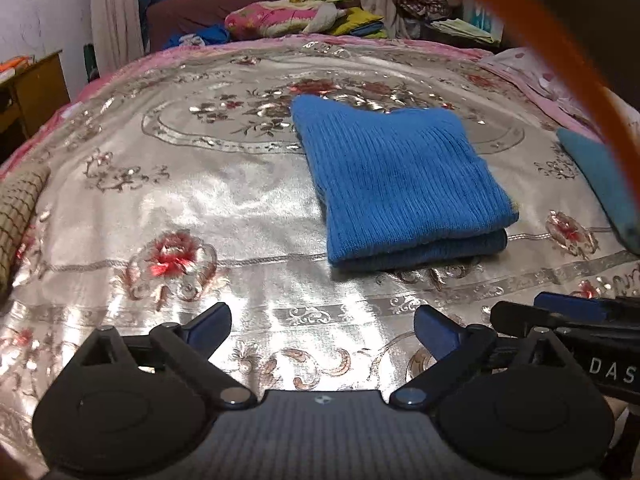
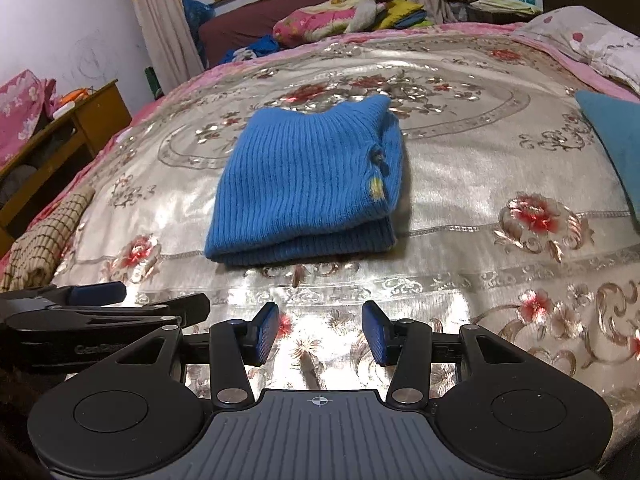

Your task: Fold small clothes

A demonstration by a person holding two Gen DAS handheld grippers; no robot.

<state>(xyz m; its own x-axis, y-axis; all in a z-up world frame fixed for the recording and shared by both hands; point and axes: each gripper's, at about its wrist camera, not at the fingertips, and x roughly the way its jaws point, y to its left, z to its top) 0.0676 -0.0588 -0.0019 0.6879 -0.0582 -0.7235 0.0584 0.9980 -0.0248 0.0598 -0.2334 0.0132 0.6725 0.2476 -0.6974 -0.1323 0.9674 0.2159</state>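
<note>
A blue ribbed knit garment (image 1: 396, 184) lies folded into a thick rectangle on the shiny floral bedspread (image 1: 180, 200). It also shows in the right wrist view (image 2: 308, 184), with small buttons on its right edge. My left gripper (image 1: 322, 326) is open and empty, held back from the garment's near edge. My right gripper (image 2: 322, 334) is open and empty too, also short of the garment. The right gripper shows at the right edge of the left wrist view (image 1: 576, 312), and the left gripper at the left edge of the right wrist view (image 2: 92, 300).
A teal cloth (image 2: 612, 144) lies at the bed's right side. A checked beige cloth (image 2: 44, 236) lies at the left edge. A pillow (image 2: 588, 40), a wooden side table (image 2: 68, 128) and piled bedding on a sofa (image 2: 340, 12) stand around. An orange cable (image 1: 568, 72) crosses the left wrist view.
</note>
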